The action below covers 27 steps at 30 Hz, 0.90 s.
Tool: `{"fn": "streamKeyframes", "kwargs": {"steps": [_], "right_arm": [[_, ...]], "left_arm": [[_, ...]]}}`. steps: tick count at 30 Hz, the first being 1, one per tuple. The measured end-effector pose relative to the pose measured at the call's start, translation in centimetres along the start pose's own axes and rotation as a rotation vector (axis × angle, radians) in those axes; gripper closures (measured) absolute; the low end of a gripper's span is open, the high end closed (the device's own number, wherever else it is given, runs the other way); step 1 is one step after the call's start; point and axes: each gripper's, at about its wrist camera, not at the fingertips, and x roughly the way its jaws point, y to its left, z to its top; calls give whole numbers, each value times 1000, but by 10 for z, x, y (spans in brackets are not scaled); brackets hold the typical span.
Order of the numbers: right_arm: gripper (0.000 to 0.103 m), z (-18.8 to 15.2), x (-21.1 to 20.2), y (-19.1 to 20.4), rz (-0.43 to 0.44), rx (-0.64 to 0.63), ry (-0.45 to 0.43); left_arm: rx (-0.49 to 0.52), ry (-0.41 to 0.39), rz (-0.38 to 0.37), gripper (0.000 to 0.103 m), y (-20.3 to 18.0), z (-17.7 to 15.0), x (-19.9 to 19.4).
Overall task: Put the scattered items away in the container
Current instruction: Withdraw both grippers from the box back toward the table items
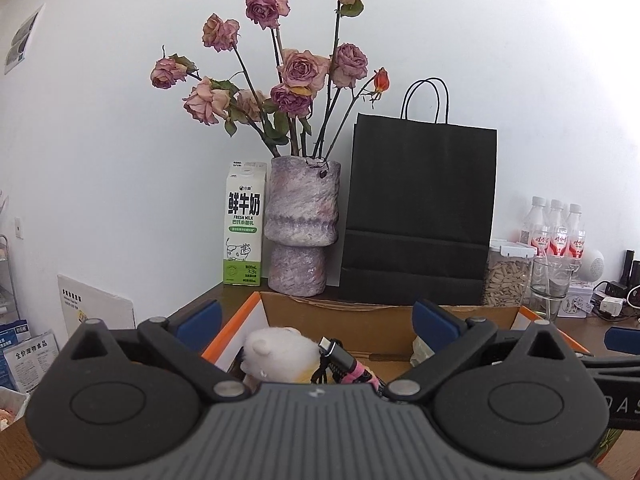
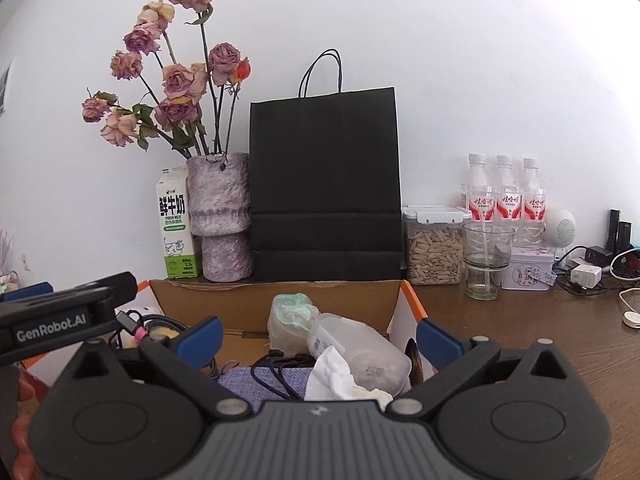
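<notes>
An open cardboard box [image 1: 360,320] [image 2: 276,304] with orange-edged flaps sits on the brown table. In the left wrist view it holds a white plush toy [image 1: 280,350] and a braided charging cable [image 1: 340,356] with a pink tie. The right wrist view shows a clear plastic bottle [image 2: 360,348], a crumpled white tissue [image 2: 336,380], a greenish wrapped lump [image 2: 290,316], a purple cloth [image 2: 256,380] and black cords [image 2: 276,368] inside it. My left gripper [image 1: 318,318] hangs open over the box's left half, nothing between its blue pads. My right gripper [image 2: 320,336] stands open over the right half, gripping nothing.
Behind the box stand a milk carton [image 1: 244,224], a vase of dried roses [image 1: 302,228] and a black paper bag [image 1: 420,216]. To the right are a seed jar [image 2: 434,246], a glass [image 2: 486,260], three water bottles [image 2: 506,196], a tin [image 2: 526,274], chargers and cables [image 2: 588,276].
</notes>
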Motion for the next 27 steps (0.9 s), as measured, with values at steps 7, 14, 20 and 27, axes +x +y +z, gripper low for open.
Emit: {"fn": "streamKeyframes", "kwargs": {"steps": [7, 14, 20, 27], "right_arm": [[0, 1, -4, 2, -2, -9, -9], [0, 1, -8, 4, 1, -13, -6], [0, -1, -18, 9, 19, -38, 2], [0, -9, -33, 17, 47, -79, 25]], "left_arm": [[16, -8, 0, 0, 1, -2, -4], [20, 2, 6, 0, 6, -3, -10], [24, 16, 10, 0, 15, -6, -23], [17, 25, -6, 0, 27, -10, -38]]}}
